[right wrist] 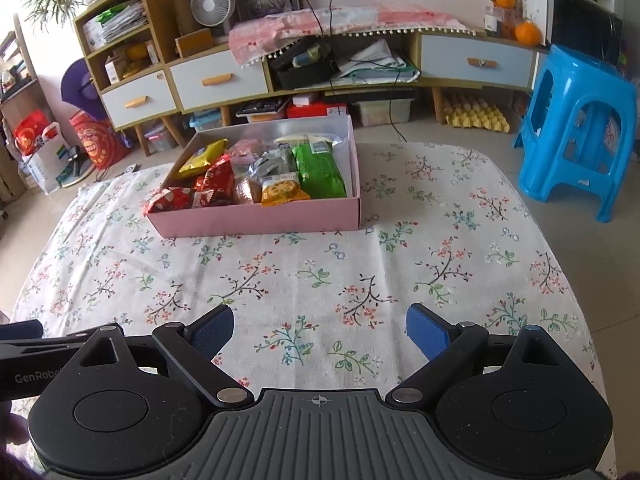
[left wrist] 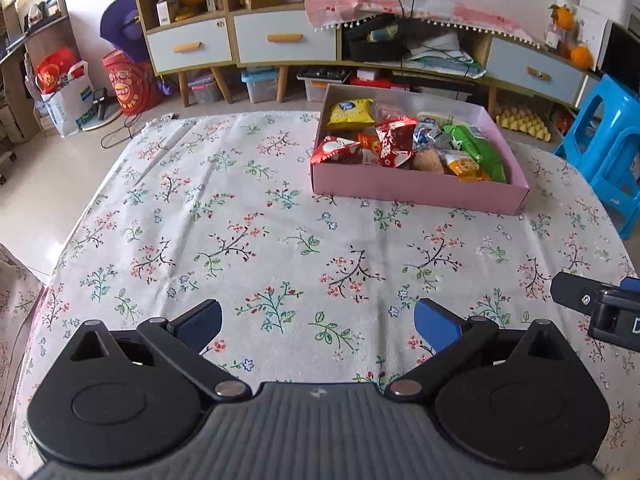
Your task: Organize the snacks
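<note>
Both black two-finger grippers hover low over the floral tablecloth (left wrist: pixel 248 216), side by side, jaws spread wide and holding nothing: left gripper (left wrist: pixel 318 322), right gripper (right wrist: pixel 320 330). Ahead of them, well apart across bare cloth, sits the shallow pink cardboard box (right wrist: pixel 256 218) packed with snack packets (right wrist: pixel 280 192). From the left gripper it lies forward and to the right; from the right gripper, forward and slightly left. Its long side runs crosswise to the fingers. Neither gripper looks clearly nearer, and no loose snack shows on the cloth.
</note>
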Demonstrator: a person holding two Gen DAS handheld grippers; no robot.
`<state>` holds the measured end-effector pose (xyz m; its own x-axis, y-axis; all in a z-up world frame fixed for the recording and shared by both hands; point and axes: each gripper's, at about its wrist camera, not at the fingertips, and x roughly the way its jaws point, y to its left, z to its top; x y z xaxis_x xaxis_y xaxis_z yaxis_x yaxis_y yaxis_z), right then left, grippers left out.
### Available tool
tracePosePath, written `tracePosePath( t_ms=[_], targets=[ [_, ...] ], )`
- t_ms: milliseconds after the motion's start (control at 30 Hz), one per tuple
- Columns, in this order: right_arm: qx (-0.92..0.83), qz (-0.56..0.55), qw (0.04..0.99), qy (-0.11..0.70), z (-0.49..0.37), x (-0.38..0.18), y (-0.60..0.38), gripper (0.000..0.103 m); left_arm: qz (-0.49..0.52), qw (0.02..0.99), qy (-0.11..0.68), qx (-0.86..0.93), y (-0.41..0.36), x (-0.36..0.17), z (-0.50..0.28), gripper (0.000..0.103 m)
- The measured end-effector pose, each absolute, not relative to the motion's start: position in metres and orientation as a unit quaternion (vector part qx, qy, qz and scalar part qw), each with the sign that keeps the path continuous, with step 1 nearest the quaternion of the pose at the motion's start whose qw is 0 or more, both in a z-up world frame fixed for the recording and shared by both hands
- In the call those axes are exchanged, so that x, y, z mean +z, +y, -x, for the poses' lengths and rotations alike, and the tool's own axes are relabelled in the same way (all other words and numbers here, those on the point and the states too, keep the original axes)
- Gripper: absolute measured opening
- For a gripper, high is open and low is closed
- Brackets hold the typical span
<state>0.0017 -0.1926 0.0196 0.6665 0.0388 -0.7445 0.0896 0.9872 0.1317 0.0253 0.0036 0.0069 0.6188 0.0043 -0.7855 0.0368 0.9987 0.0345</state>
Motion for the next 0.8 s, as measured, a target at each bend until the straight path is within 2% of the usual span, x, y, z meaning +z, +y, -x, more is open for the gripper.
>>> tracePosePath(
  t_ms=[800],
  targets=[
    [-0.013, -0.076, 0.908, 0.411, -0.0026, 0.0177, -0.191, 0.096, -0.035, 0.901, 0.433, -0.017, -0.0036, 0.0079, -0.0249, 0.103]
  ],
)
